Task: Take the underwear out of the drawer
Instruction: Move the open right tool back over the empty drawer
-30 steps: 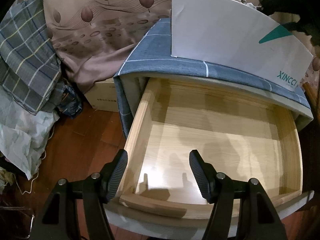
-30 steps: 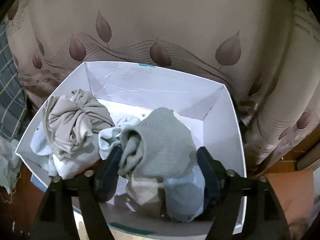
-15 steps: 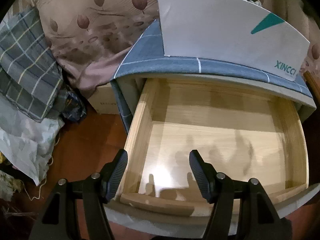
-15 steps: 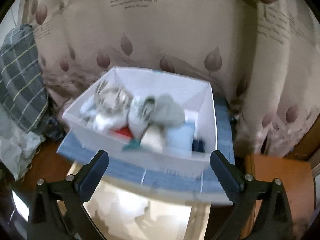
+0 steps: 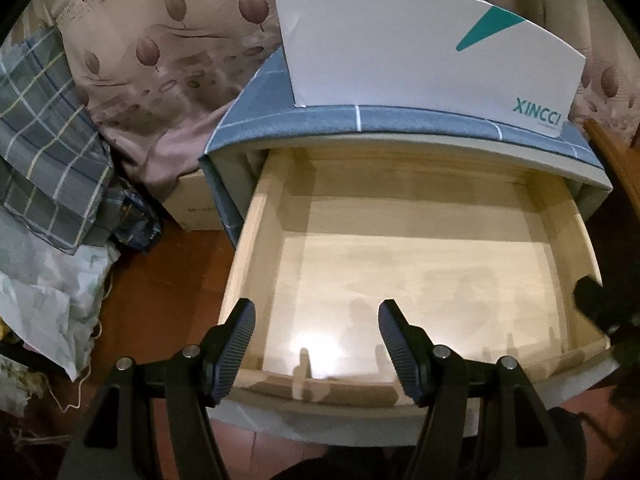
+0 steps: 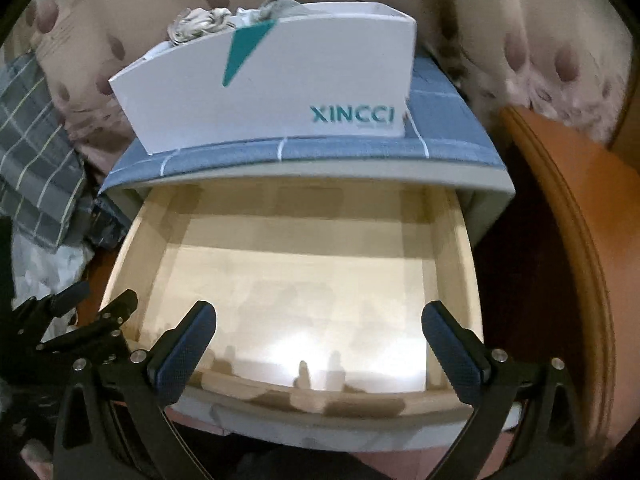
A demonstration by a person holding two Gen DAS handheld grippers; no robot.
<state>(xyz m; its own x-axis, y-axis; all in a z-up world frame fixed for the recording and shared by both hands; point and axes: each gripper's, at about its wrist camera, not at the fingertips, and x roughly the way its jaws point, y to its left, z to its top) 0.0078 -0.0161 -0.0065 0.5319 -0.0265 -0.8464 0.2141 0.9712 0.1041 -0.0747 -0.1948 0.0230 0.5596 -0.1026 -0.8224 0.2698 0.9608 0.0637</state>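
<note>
Drawer [image 5: 420, 264] pulled out; wooden floor bare in both wrist views, no cloth visible inside. Underwear [image 6: 208, 24], with other bunched cloth, sits in the white box [image 6: 280, 92] on top of the nightstand [image 5: 328, 118], behind and above the drawer.

Left gripper [image 5: 316, 340]: jaws apart, nothing between them, over the drawer's front left corner. Right gripper [image 6: 320, 344]: jaws at their widest, empty, over the front edge near the middle.

Judgement: removal looks complete, unless something lies under the nightstand top, where the drawer's back is hidden.

Risks from here:
- The two grippers are close together at the front edge; a sideways move could knock them.
- Lowering either one could strike the drawer's front rail.
- The cloth is piled above the box rim; a bump to the box could spill it.
</note>
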